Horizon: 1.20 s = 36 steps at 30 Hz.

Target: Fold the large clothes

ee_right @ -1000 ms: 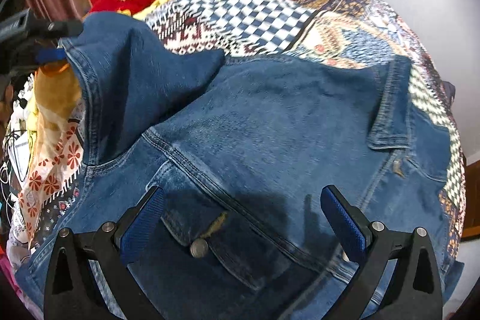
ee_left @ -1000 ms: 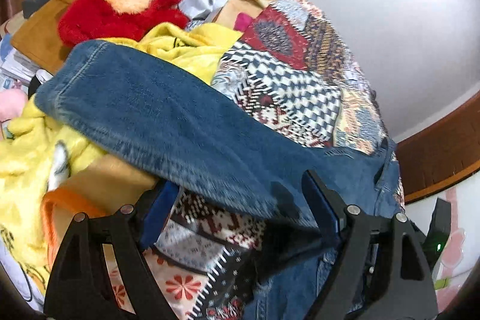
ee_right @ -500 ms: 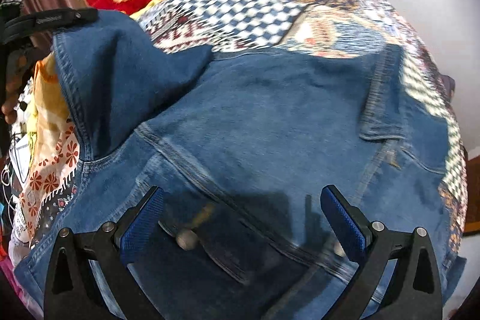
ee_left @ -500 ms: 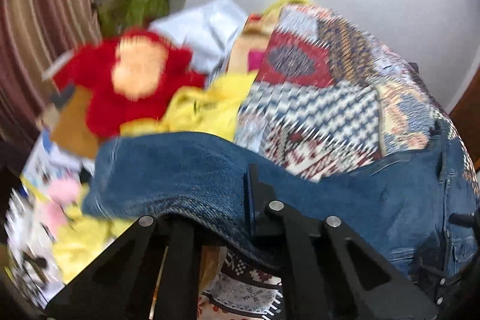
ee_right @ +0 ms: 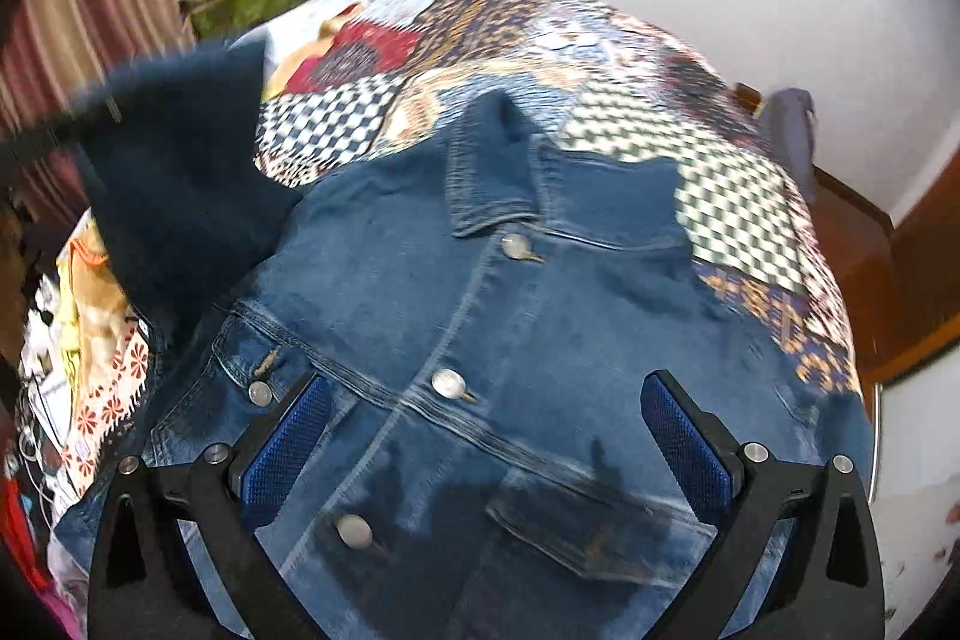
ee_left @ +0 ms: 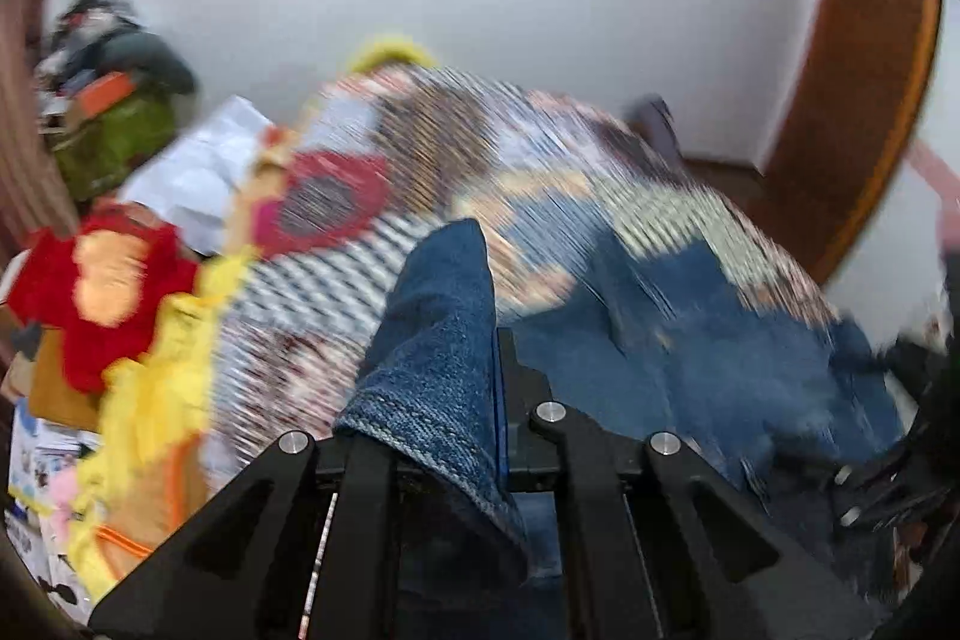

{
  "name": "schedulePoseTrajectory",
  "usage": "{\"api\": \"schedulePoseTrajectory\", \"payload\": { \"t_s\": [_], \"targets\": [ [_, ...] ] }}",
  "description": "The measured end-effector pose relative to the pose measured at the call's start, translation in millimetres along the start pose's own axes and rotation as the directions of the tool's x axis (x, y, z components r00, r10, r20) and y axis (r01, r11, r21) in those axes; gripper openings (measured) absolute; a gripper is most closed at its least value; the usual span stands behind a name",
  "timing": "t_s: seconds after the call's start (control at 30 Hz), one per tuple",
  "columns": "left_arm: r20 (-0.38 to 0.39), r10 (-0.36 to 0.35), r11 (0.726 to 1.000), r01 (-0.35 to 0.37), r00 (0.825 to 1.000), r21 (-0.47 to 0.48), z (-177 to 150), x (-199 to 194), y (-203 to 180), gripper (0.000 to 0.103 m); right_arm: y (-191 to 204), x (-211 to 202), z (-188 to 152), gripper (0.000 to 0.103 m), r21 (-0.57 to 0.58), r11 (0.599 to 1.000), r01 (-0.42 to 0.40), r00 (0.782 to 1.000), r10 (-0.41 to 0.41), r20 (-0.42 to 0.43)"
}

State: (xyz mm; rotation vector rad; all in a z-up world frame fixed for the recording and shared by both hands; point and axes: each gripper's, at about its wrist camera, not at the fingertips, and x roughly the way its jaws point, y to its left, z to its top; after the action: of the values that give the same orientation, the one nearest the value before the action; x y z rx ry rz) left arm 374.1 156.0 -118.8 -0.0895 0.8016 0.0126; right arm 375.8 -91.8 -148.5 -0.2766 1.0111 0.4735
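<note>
Both wrist views overlook denim jacket

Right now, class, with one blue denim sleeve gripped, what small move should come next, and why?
Probably carry the blue denim sleeve, clamped in the left gripper, across the denim jacket's buttoned front. The jacket lies flat; the right gripper hovers open.

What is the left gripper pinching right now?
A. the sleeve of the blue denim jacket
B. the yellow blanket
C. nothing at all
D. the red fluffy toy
A: in the left wrist view the left gripper has its fingers shut on the cuff of the denim jacket's sleeve, which stands up between them, while the red fluffy toy lies far off on the pile.
</note>
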Motion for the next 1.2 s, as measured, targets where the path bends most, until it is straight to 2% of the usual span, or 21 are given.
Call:
{"api": "schedulePoseTrajectory", "payload": {
  "t_s": [0.07, 0.2, 0.3, 0.43, 0.5, 0.53, 0.63, 0.77, 0.93, 1.07, 1.2],
  "targets": [
    [-0.061, -0.041, 0.999, 0.043, 0.997, 0.022, -12, 16, -21, 0.007, -10, -9, -7, 0.103, 0.024, 1.0, 0.001, 1.0, -0.001, 0.006],
    [-0.19, -0.098, 0.992, 0.112, 0.977, 0.063, -45, 48, -60, 0.008, -23, -19, -23, 0.103, 0.07, 0.998, 0.003, 1.0, -0.003, 0.003],
    [-0.252, -0.101, 0.989, 0.125, 0.963, 0.083, -65, 62, -83, 0.019, -30, -21, -34, 0.103, 0.107, 0.994, -0.019, 1.0, 0.019, -0.001],
    [-0.289, -0.115, 0.986, 0.144, 0.95, 0.08, -78, 61, -89, 0.029, -29, -22, -39, 0.103, 0.138, 0.989, -0.056, 0.998, 0.057, -0.005],
    [-0.294, -0.128, 0.986, 0.154, 0.947, 0.066, -77, 54, -85, 0.04, -24, -23, -37, 0.103, 0.132, 0.989, -0.06, 0.998, 0.061, -0.001],
    [-0.293, -0.136, 0.985, 0.16, 0.946, 0.058, -77, 50, -81, 0.049, -20, -24, -34, 0.103, 0.127, 0.99, -0.063, 0.998, 0.063, 0.004],
    [-0.261, -0.136, 0.987, 0.152, 0.956, 0.043, -74, 27, -68, 0.063, -7, -30, -25, 0.103, 0.106, 0.991, -0.083, 0.996, 0.081, 0.024],
    [-0.213, -0.118, 0.991, 0.127, 0.97, 0.03, -72, -4, -45, 0.067, 18, -46, -11, 0.103, 0.062, 0.991, -0.119, 0.991, 0.115, 0.072],
    [-0.147, -0.025, 0.999, 0.029, 0.989, 0.023, -76, -35, -5, 0.071, 51, -62, 2, 0.103, 0.002, 0.994, -0.113, 0.987, 0.112, 0.118],
    [-0.132, 0.046, 0.999, -0.046, 0.99, -0.001, -88, -46, 28, 0.074, 81, -55, 9, 0.103, -0.058, 0.993, -0.099, 0.99, 0.104, 0.095],
    [-0.162, 0.08, 0.994, -0.092, 0.984, -0.066, -107, -40, 65, 0.074, 110, -29, 13, 0.103, -0.117, 0.991, -0.069, 0.997, 0.073, 0.029]
  ]
}}
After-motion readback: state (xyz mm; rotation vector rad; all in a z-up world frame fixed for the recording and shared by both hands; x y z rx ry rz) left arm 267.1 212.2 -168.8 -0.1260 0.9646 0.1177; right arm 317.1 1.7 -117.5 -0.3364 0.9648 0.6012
